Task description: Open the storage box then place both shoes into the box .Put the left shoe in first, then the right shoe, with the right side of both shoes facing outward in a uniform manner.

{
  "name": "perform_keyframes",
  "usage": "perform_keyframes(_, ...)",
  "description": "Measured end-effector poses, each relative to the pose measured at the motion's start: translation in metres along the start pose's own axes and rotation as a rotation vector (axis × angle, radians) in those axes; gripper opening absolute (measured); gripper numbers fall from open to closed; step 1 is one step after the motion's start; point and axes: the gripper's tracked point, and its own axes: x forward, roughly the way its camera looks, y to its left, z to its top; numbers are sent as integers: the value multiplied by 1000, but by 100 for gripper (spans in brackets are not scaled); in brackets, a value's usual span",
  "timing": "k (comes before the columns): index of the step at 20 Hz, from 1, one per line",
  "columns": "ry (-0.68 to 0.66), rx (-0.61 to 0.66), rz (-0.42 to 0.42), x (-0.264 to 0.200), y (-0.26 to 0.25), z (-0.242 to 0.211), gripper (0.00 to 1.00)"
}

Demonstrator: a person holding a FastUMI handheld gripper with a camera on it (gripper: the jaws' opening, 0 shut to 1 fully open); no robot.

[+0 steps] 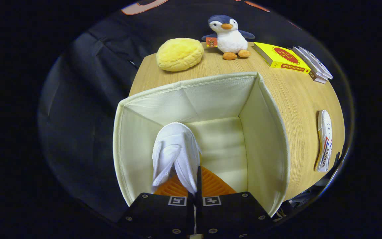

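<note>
Gripper (196,191) fingers pinch the white shoe (176,154), toe pointing ahead, hanging inside the open storage box (267,132); its floor lies directly beyond.

We see the gripper (195,191) poised over the open storage box (270,139), its fingers pressed together on a shoe (176,153) that hangs between them down inside the box. The box stands on the table (297,99). Off to the right of the fingers, outside the box, a second shoe (324,141) lies on its side. Beyond the box sit a cushion (179,54), a plush penguin (230,36), a book (281,58) and some thin boxes (313,63).
</note>
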Motion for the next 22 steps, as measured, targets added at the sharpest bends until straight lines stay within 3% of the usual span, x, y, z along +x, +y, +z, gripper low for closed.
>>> perform_keyframes(4,28,29,6,19,6,-4,3)
perform_keyframes(6,48,39,51,22,12,-9,5)
perform_keyframes(8,102,60,133,22,23,-20,12)
perform_keyframes(9,133,47,146,23,24,-29,20)
perform_keyframes(12,117,4,195,9,25,-28,28)
perform_keyframes(16,100,39,404,-42,45,-22,47)
perform_keyframes(19,-31,-20,508,-86,44,-10,68)
perform_keyframes(22,-152,-127,530,-123,24,-10,82)
